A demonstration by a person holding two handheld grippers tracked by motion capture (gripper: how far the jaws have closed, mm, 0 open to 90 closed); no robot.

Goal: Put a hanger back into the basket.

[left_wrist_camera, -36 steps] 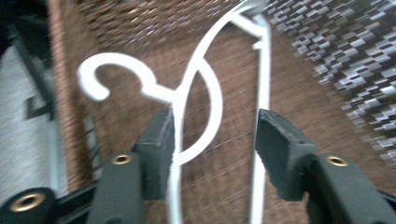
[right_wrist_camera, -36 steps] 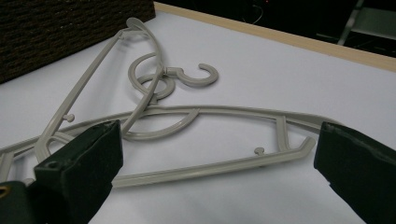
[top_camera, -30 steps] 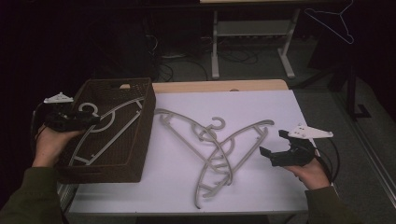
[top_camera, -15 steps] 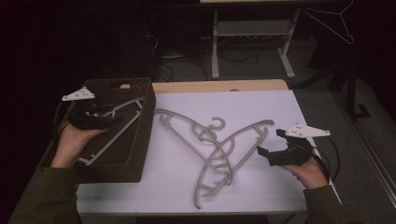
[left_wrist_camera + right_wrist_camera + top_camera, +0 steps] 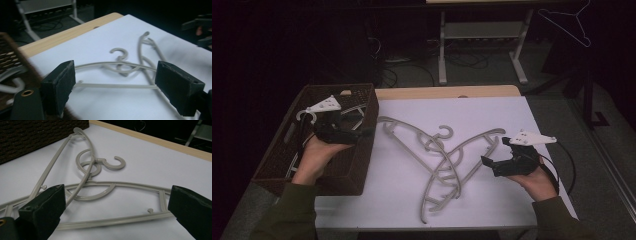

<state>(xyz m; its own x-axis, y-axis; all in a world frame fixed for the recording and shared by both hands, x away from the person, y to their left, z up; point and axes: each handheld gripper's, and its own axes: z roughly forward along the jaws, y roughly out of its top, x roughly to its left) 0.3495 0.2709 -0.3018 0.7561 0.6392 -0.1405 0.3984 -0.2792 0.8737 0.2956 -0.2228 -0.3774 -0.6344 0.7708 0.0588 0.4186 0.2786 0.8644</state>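
No text, label, brand, number or sign can be read anywhere in the three views. No marking is seen on the grey hangers (image 5: 439, 160), the woven basket (image 5: 362, 150), the white bench (image 5: 492, 115) or the black fingers (image 5: 58, 87).

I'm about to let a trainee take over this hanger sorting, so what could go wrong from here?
1. The two grey hangers lie crossed on the white table with their hooks overlapping; lifting one may well drag the other along or snag it.
2. The left gripper, jaws just opened and empty, sits at the basket wall; swinging toward the hangers could clip and shove the basket.
3. The open right gripper is low beside a hanger arm and could nudge it away.
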